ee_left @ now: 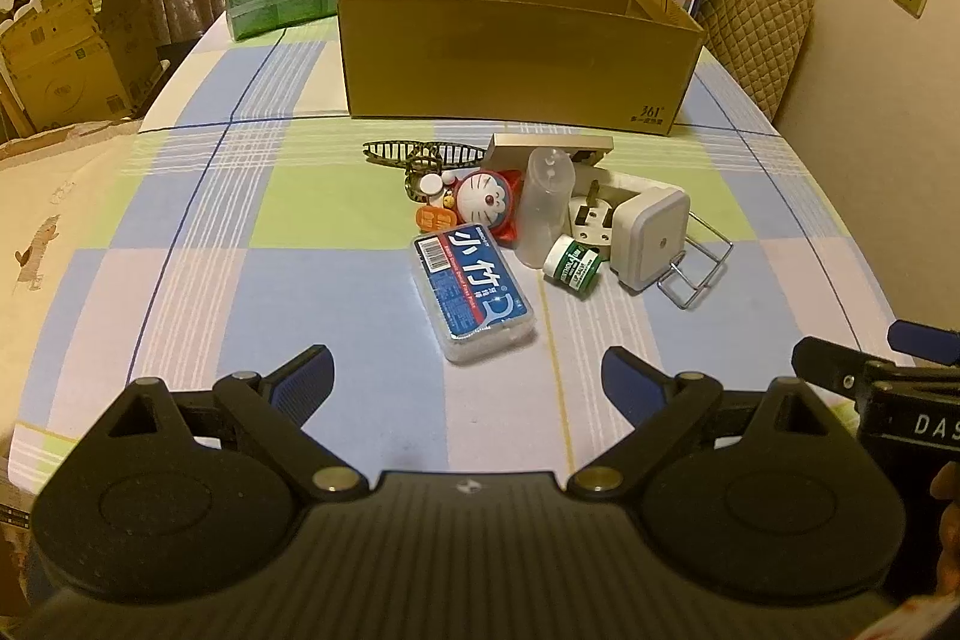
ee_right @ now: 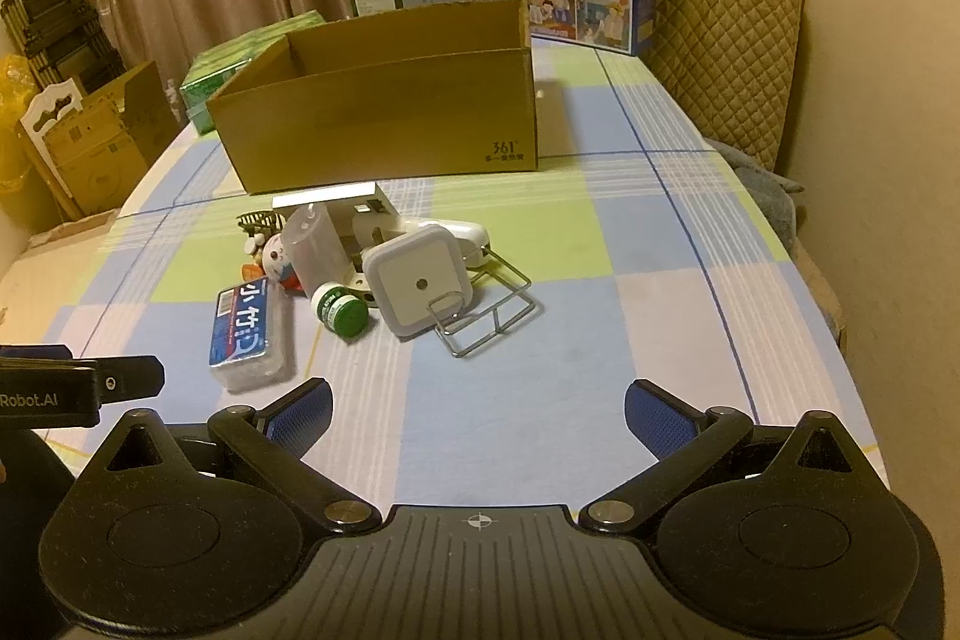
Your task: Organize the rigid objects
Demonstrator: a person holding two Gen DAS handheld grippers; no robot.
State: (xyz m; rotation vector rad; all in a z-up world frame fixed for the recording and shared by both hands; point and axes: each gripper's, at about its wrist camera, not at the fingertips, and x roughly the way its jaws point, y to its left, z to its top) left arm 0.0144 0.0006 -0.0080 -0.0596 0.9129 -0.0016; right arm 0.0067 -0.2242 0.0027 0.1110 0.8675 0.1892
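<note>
Where printed, "361°": cardboard box [ee_right: 384,112]

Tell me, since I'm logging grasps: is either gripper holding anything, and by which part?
Nothing is held. The left gripper and right gripper are both open, fingers apart over bare tablecloth.

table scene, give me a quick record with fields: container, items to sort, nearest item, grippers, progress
container: open cardboard box, standing at the far side of the pile; its inside floor is hidden
items to sort: floss-pick case, small green-capped jar, clear plastic bottle, white square night light, wire clip, cat toy, hair clip
nearest item: floss-pick case, lying flat in front of the left gripper
grippers: left gripper and right gripper both open, holding nothing
progress: all items seen lie on the tablecloth
</note>
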